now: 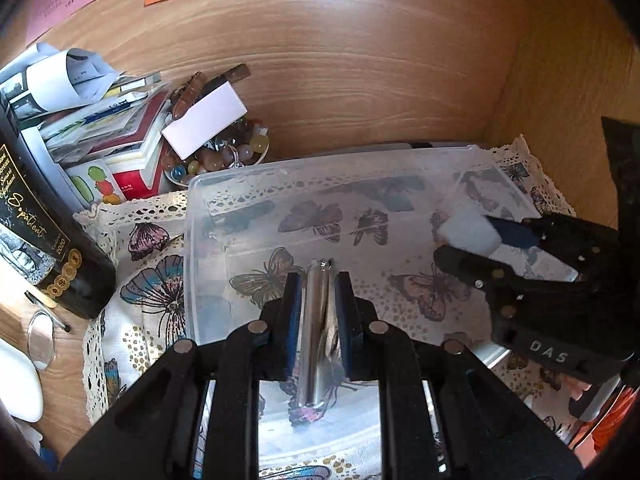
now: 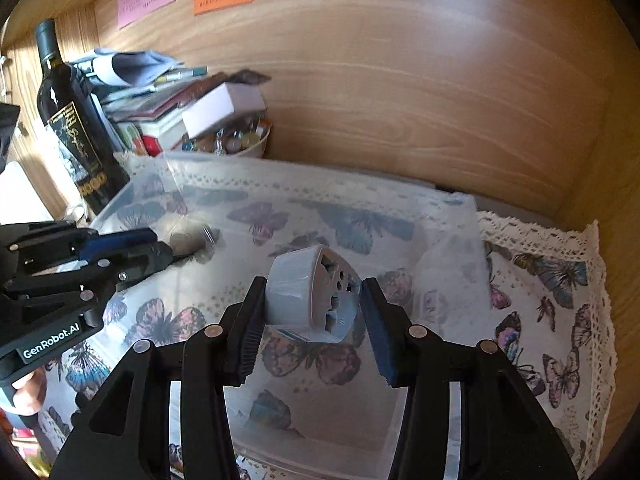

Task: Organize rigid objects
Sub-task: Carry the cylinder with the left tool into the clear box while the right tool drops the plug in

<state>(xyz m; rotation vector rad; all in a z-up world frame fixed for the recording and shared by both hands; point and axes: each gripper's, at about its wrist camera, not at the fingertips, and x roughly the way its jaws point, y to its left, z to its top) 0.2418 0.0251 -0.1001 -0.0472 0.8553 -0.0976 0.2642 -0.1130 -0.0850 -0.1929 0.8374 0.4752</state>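
A clear plastic bin [image 1: 192,240] sits on a butterfly-print cloth [image 1: 156,284]; it also shows in the right wrist view [image 2: 460,216]. My left gripper [image 1: 317,280] is shut on a shiny metal cylinder [image 1: 316,320] and holds it over the bin. My right gripper [image 2: 314,284] is shut on a white travel plug adapter [image 2: 308,292], also over the bin. In the left wrist view the right gripper [image 1: 460,240] enters from the right with the white adapter [image 1: 468,228]. In the right wrist view the left gripper [image 2: 160,248] enters from the left.
A dark wine bottle [image 1: 36,236] stands left of the bin. Behind it lie stacked books and papers [image 1: 100,120] and a bowl of beads [image 1: 224,156] with a white box [image 1: 204,120] on top. Wooden walls [image 1: 360,80] close the back and right.
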